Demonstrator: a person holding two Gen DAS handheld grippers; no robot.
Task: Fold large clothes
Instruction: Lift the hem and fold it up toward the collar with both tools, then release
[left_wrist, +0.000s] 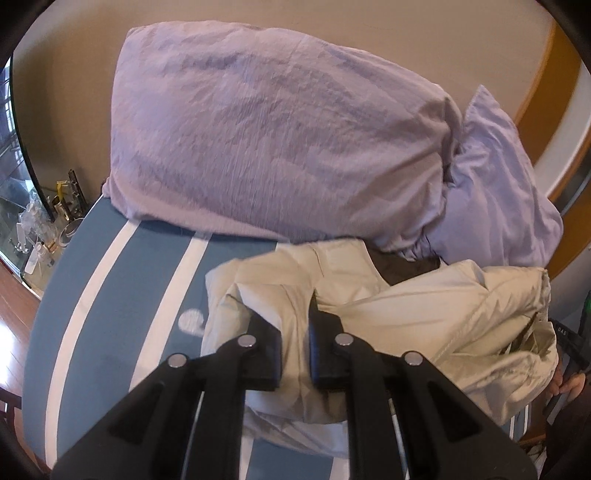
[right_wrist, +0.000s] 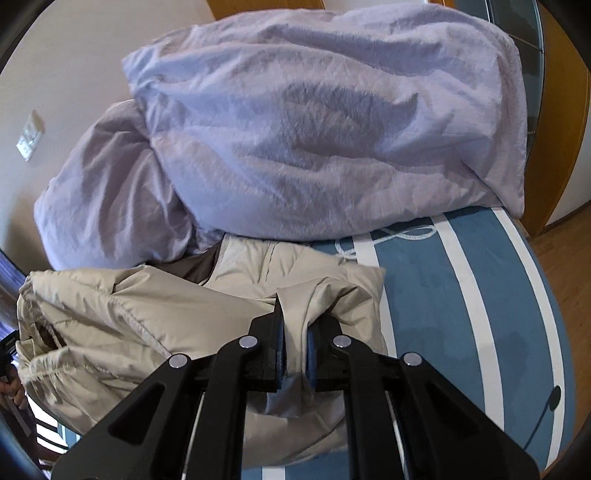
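Left hand-held gripper (left_wrist: 295, 328) is clamped on a fold of the beige jacket (left_wrist: 406, 314), fabric bunched up between its two black fingers, and over on the other side the right hand-held gripper (right_wrist: 295, 332) has its own pinch of that jacket (right_wrist: 166, 314), cloth squeezed tight between the blue pads (right_wrist: 281, 354). The jacket sits crumpled on the bed (left_wrist: 122, 295), a puffy heap running crosswise between the two grips, its dark lining (left_wrist: 406, 269) showing at the far side and a gathered elastic edge (right_wrist: 44, 369) turned toward the near corner. Which end is the collar, I can't tell from here. Just behind it, touching its far edge, a big lilac duvet (left_wrist: 277, 140) is piled against the wall, so there's no room to push forward. Open bed does lie to either side: blue cover with white stripes (left_wrist: 92, 288) stretches out on the left, and more of the same striped cover (right_wrist: 461, 295) on the right, down to the bed's rounded edge with wood floor (right_wrist: 565, 266) beyond. A white cord (right_wrist: 388, 236) loops on the cover near the duvet. There's a small white round mark (left_wrist: 190, 321) on the cover beside the jacket, too blurred to read. A side table with small bottles (left_wrist: 40, 236) stands off the left edge.
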